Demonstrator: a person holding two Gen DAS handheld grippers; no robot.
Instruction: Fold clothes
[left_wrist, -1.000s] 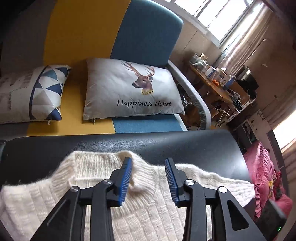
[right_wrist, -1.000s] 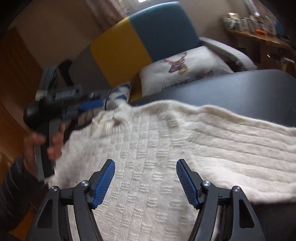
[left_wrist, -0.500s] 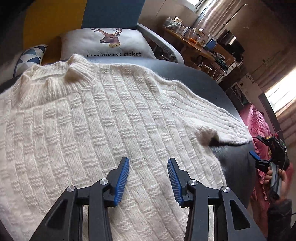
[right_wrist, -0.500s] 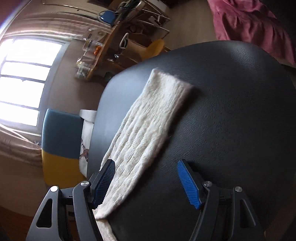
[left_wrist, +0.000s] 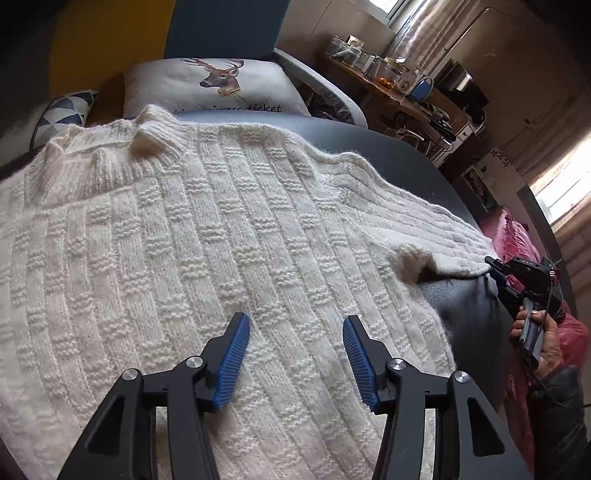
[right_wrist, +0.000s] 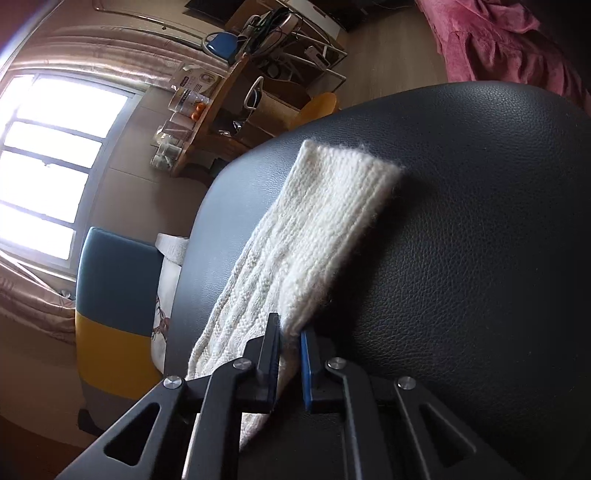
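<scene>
Left gripper (left_wrist: 295, 350) released, 2 blue-padded fingers spread wide, hovering over the lower body of the cream knit sweater (left_wrist: 207, 236), nothing between them. Right gripper (right_wrist: 290, 354) clenched on the edge of the sweater sleeve (right_wrist: 325, 225), knit pinched between the pads near the sleeve's lower side edge; cuff end lies flat farther out on the table. In the left view the right gripper (left_wrist: 496, 273) sits at the sleeve end, held by a hand (left_wrist: 543, 339) in a dark sleeve.

Sweater lies spread flat on the black leather-textured table (right_wrist: 480, 229), collar (left_wrist: 155, 129) toward the far edge.

Writing: deer pillow (left_wrist: 218, 88) behind the table shows "ticket"; the word before it is partly hidden by the sweater. Triangle-pattern cushion (left_wrist: 62, 114) beside it on the yellow and blue sofa (right_wrist: 110, 302). Pink fabric (right_wrist: 491, 37) on the floor.
</scene>
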